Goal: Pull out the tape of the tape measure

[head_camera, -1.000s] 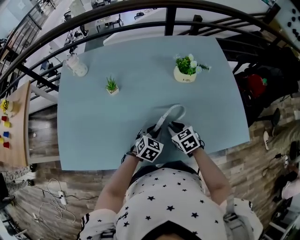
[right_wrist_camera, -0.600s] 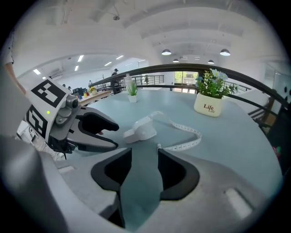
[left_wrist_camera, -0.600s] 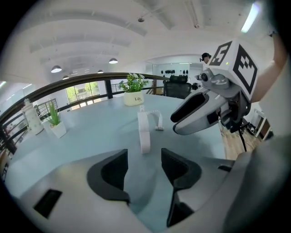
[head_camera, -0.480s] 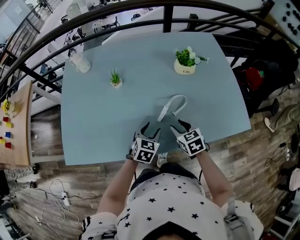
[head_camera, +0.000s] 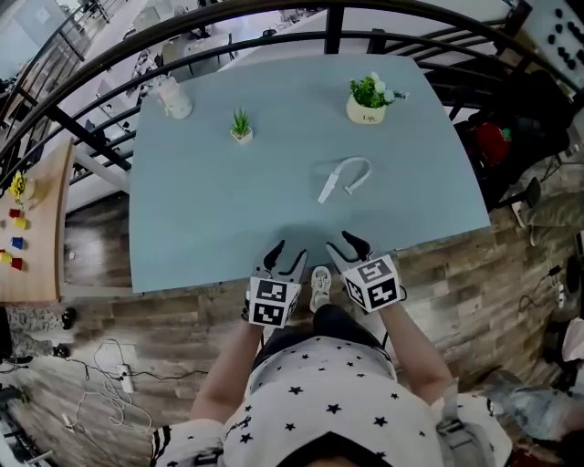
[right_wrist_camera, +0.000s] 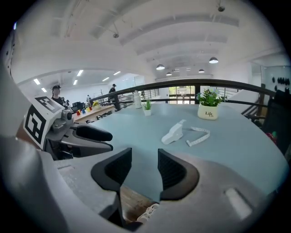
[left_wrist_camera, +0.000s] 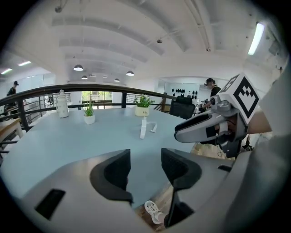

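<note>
Presently, the person's star-print shirt (head_camera: 328, 383) is filling the nearest part of the head view, with both forearms reaching forward from it. The left gripper (head_camera: 287, 255) is hovering at the near edge of the table (head_camera: 201, 219). Its jaws have just been opening and are now standing wide apart, with nothing between the pads; only the tabletop, the floor and a white shoe (head_camera: 320, 287) are showing through the gap. The right gripper (head_camera: 347, 244) is hanging just beside it at the same edge. Its jaws have likewise just been opening and are standing apart, also with nothing between them. Neither gripper is touching anything.

Further out, the tape measure (head_camera: 327, 187) is lying on the blue-grey tabletop, well apart from both grippers and slightly to the right of centre. Its white case is resting flat, and a short length of white tape (head_camera: 354, 167) is curling out of it in a loop, lying on the surface to the right of the case.

Beyond it, a small green plant (head_camera: 241, 128) in a white pot is standing toward the far left, and a flowering plant (head_camera: 370, 98) in a cream pot toward the far right. A white bottle (head_camera: 173, 98) is standing near the far left corner. A dark railing (head_camera: 228, 27) is running behind the far edge.
</note>
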The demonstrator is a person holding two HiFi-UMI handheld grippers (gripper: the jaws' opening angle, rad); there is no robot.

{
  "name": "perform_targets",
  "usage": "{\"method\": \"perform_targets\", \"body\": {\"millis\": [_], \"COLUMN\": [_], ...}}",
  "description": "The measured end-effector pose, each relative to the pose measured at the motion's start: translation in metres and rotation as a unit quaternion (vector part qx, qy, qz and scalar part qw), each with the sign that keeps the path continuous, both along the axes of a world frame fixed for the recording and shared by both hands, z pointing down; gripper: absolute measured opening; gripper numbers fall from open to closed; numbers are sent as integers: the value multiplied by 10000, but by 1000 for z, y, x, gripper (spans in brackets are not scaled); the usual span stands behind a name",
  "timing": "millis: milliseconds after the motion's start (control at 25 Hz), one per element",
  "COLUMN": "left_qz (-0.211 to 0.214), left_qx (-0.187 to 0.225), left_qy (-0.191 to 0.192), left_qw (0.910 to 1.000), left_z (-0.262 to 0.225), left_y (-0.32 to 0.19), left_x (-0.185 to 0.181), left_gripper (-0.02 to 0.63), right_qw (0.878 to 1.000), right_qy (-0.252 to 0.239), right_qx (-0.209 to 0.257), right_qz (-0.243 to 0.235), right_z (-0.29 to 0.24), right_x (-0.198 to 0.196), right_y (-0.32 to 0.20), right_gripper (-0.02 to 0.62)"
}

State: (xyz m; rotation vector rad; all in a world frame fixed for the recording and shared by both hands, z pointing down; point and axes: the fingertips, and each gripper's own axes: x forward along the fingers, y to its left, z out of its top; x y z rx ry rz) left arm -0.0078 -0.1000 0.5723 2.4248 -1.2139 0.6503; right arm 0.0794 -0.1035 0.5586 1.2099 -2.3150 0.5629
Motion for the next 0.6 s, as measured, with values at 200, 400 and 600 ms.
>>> {"method": "perform_targets", "body": {"millis": [200,400,600], "left_qz": [-186,-458,-639], "left_qx": [211,468,628], "left_qy": [206,164,207], "left_qw": [9994,9977,9958], "left_z": [-24,-43,-60], "left_y": [47,88,125], "left_x": [-12,-29,-41], "left_gripper": [184,74,25], "right_qw": [9993,9980,9967], "right_qy": [-207,-270,-339], "right_qx": [287,567,731], "right_qz": [-71,-95,-92], "right_z": [-27,-52,-65], "right_x": [-22,-37,-42], "right_y": [47,89,131], "right_gripper": [164,129,59]}}
